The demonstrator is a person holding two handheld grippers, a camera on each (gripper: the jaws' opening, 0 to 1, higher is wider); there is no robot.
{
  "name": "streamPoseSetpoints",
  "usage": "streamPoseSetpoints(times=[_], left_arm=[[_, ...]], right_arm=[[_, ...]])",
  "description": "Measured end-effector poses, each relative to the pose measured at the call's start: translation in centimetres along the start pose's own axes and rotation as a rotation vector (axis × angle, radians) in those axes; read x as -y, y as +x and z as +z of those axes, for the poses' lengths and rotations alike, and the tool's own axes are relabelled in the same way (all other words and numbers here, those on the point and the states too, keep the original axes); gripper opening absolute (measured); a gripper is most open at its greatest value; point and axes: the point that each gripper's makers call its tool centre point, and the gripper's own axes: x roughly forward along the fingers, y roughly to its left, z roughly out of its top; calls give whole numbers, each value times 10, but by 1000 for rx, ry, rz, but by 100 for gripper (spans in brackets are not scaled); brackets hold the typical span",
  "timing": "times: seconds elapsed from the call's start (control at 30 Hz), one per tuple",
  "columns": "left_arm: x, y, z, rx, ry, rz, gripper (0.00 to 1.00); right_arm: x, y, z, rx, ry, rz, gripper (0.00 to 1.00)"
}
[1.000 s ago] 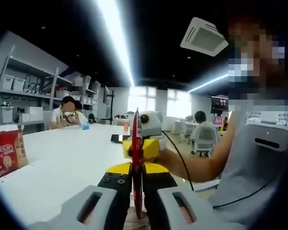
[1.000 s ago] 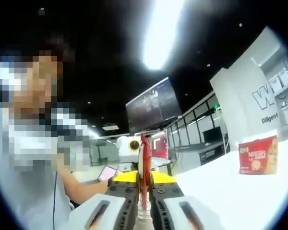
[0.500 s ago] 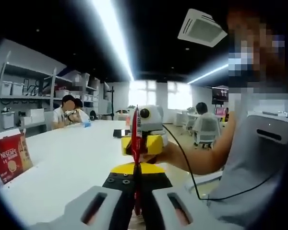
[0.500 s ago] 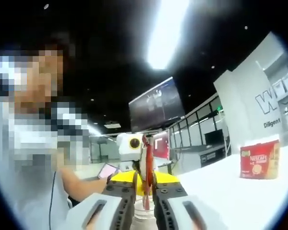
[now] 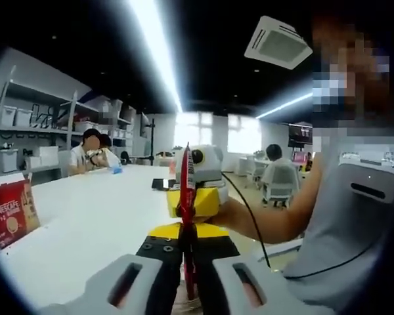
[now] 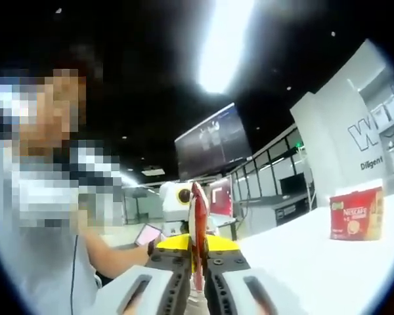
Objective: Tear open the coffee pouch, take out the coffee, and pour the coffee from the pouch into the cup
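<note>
A slim red coffee pouch stands upright and edge-on between both grippers. My left gripper is shut on its lower part. Facing it, my right gripper, yellow and black and held by a person's hand, is clamped on the pouch higher up. In the right gripper view the same pouch rises from my right gripper, which is shut on it, with the left gripper opposite. A pale rounded rim peeks out under the jaws, too little of it to identify.
The white table stretches away with a red Nescafe box, seen again as the red box. A dark phone lies farther back. People sit at the far end. The person's arm and torso are close on the right.
Both grippers stay shut on the pouch. The views have swayed a little with the hands. The pouch looks the same.
</note>
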Motion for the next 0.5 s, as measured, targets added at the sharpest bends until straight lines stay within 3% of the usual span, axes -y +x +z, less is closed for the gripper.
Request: streamPoseSetpoints(times=[0.3,0.5], left_arm=[[-3,-4,-2,-25,24,17,3],[-1,-4,0,-15,-11,16,4]], right_arm=[[-3,0,-3,-8,-31,11,13],[1,-2,-2,-6,-28,-10,5]])
